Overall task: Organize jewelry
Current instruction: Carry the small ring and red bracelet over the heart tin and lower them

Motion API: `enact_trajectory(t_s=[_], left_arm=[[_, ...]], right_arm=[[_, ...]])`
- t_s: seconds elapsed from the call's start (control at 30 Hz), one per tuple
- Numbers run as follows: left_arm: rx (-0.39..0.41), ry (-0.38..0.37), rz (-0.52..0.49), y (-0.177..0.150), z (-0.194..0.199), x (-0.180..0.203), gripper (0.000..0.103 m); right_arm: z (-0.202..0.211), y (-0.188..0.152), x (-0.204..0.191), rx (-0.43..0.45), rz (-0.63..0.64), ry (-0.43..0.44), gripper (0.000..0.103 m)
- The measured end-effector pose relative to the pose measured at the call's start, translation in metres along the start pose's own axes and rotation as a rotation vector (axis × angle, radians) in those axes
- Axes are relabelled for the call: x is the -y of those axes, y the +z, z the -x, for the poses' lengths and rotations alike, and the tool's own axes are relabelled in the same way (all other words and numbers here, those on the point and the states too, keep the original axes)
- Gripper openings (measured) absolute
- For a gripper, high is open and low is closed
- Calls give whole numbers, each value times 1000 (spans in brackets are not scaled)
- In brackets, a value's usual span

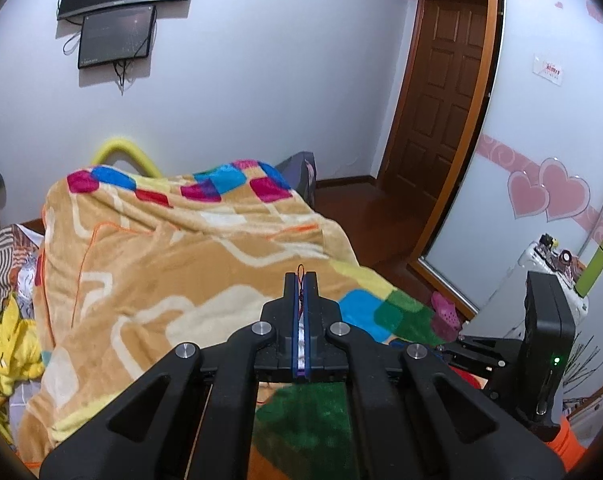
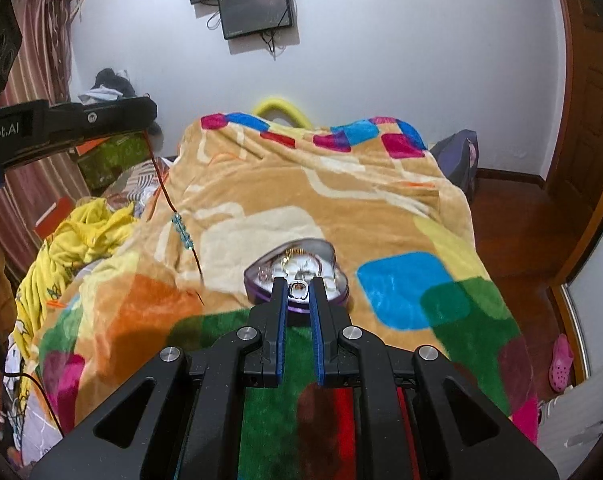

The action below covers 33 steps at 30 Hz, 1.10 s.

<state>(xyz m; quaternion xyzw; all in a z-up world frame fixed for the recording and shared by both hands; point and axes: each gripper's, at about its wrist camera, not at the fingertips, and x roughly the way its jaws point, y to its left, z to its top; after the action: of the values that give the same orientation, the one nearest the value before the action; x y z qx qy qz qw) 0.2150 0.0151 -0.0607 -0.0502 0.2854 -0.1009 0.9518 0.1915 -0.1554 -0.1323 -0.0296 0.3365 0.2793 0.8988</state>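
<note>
Cord bracelet: a thin red cord (image 2: 163, 190) with a short run of pale blue beads (image 2: 182, 232) hung slack from the left hand-held gripper (image 1: 300, 280), its free end trailing toward the blanket.
Handling: judged very light and limp, likely to swing and snag; the beads looked small and possibly brittle. Best held on the cord, near an end, as it was.
Left hand-held gripper: pads pressed together on the cord, a small loop poking out above the tips.
Right hand-held gripper (image 2: 300, 289): fingers narrow, with a small metal-framed piece (image 2: 298, 288) seen between the tips; whether it was pinched or simply lay in the box behind could not be told.
Jewelry box: a purple heart-shaped box (image 2: 333, 254), open, lay on the blanket just beyond the right fingertips, holding tangled chains and pale pieces.
Surface: a thick fleece blanket (image 2: 381, 208) over a bed, soft and uneven, so small items could sink or hide.
Room: white walls, two dark screens (image 2: 255, 8) mounted high, a wooden door (image 1: 441, 92), yellow clothing (image 2: 85, 232) heaped beside the blanket.
</note>
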Motion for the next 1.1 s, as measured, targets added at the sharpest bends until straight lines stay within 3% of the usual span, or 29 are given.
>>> enact_trajectory(t_s=[0.37,0.6,1.1], left_arm=[[37,-6,-22,24,-15,2,0],[14,-28,-28,23,-37,7,0],[-250,-89,50,-40,-115,-14,0]], right_arm=[[-4,11,8,31,-10,3,10],[-15,13,13,21,-15,17,10],[-59,1,24,-83,-33,39,10]])
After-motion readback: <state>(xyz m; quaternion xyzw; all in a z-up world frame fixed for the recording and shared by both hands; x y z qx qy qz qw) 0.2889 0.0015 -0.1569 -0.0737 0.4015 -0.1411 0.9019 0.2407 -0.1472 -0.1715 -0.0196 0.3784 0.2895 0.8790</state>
